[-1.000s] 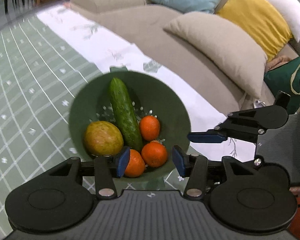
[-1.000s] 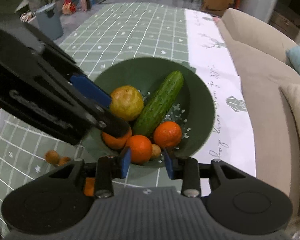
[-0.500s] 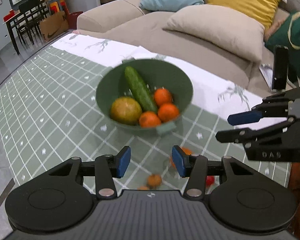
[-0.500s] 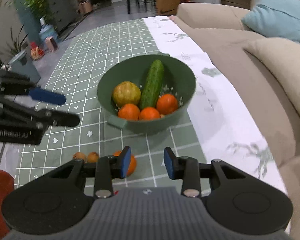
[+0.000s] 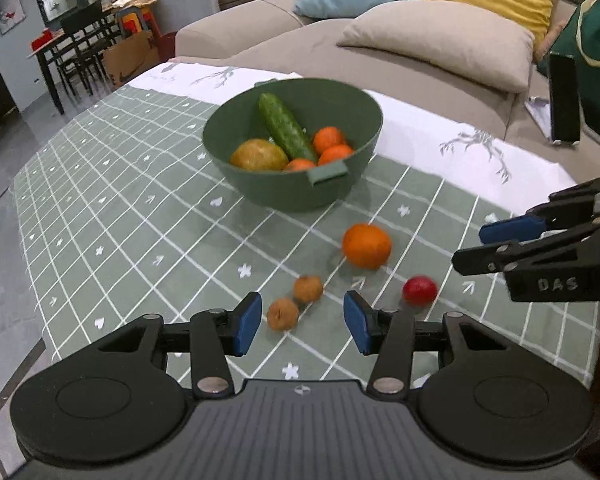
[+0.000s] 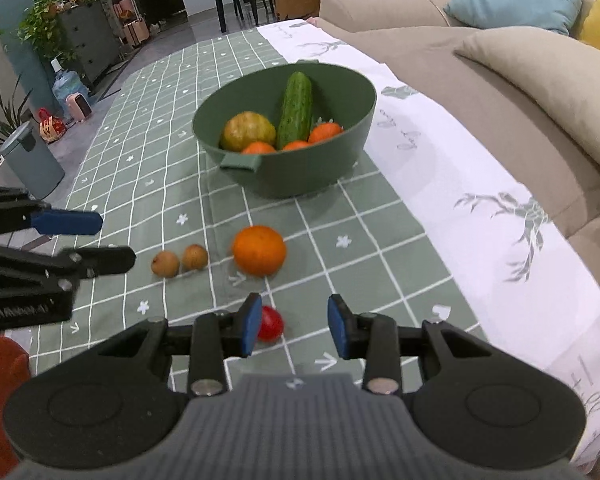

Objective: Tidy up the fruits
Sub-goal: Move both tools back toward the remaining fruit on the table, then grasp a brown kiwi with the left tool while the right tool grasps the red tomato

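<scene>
A: From the left wrist camera, what's on the tabletop (image 5: 148,184)?

B: A green checked cloth, and on it a deep green plastic bowl with a side handle (image 5: 260,184). Inside the bowl lie a long dark green cucumber (image 5: 286,128), a round yellow-green fruit (image 5: 259,155) and three small orange tangerines (image 5: 329,139). Nearer the camera, loose on the cloth, sit a larger orange (image 5: 366,245), two small brown round fruits (image 5: 308,288) side by side, and a small red round fruit (image 5: 419,290).

A: And the left gripper (image 5: 300,322)?

B: Its blue-padded jaws are spread wide with nothing between them; the nearer brown fruit shows in the gap but lies on the cloth beyond. The right gripper (image 5: 496,242) reaches in from the right edge, above the red fruit, jaws apart and empty.

A: Now the right wrist camera?

B: Same bowl (image 6: 300,176), well ahead, with the cucumber (image 6: 297,109) leaning against its far wall. The loose orange (image 6: 259,251) sits between bowl and camera, the brown pair (image 6: 180,261) just left of it. The right gripper (image 6: 294,330) hangs with jaws spread, holding nothing; the red fruit (image 6: 271,329) lies on the cloth just beside its left pad. The left gripper (image 6: 100,240) enters from the left, jaws parted, near the brown fruits. A beige sofa with cushions (image 6: 520,92) runs along the right side.
</scene>
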A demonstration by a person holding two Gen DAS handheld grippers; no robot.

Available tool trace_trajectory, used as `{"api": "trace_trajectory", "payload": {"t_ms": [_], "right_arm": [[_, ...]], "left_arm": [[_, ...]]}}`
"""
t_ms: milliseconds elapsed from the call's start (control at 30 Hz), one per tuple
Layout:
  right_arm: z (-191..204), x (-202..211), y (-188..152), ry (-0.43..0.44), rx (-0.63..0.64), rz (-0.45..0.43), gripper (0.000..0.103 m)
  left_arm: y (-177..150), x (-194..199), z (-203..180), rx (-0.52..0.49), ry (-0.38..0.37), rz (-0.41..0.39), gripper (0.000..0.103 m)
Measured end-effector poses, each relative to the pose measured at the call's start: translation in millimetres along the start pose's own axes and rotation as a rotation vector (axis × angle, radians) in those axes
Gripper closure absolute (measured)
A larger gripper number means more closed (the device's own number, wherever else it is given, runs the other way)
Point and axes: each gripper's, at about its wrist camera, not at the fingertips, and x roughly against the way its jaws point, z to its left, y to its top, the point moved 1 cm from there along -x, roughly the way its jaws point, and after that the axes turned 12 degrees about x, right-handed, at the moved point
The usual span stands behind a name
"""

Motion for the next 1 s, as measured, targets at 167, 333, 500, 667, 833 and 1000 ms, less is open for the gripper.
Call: {"api": "trace_trajectory", "payload": {"t_ms": [167, 333, 500, 667, 833, 1000], "right_arm": [[8, -2, -9, 0.003, 0.007, -0.026, 0.07], [16, -12, -15, 0.018, 0.005, -0.023, 0.07], [24, -21, -20, 0.025, 0.025, -0.006, 0.07], [23, -29, -20, 0.022, 0.018, 0.0, 0.07], [22, -37, -23, 0.026, 0.014, 0.01, 0.07], [20, -42, -21, 0.026, 0.028, 0.018, 0.07]], "left_arm": [[-17, -13, 9, 0.072, -0.003, 0.024, 0.046], [-24, -21, 17, 0.121, 0.014, 0.02, 0.046], [-29, -26, 21, 0.169, 0.008, 0.015, 0.046], [-29, -35, 27, 0.212, 0.014, 0.014, 0.046], [-25, -44, 30, 0.22, 0.034, 0.012, 0.046], [-20, -53, 33, 0.222, 0.032, 0.024, 0.046]]}}
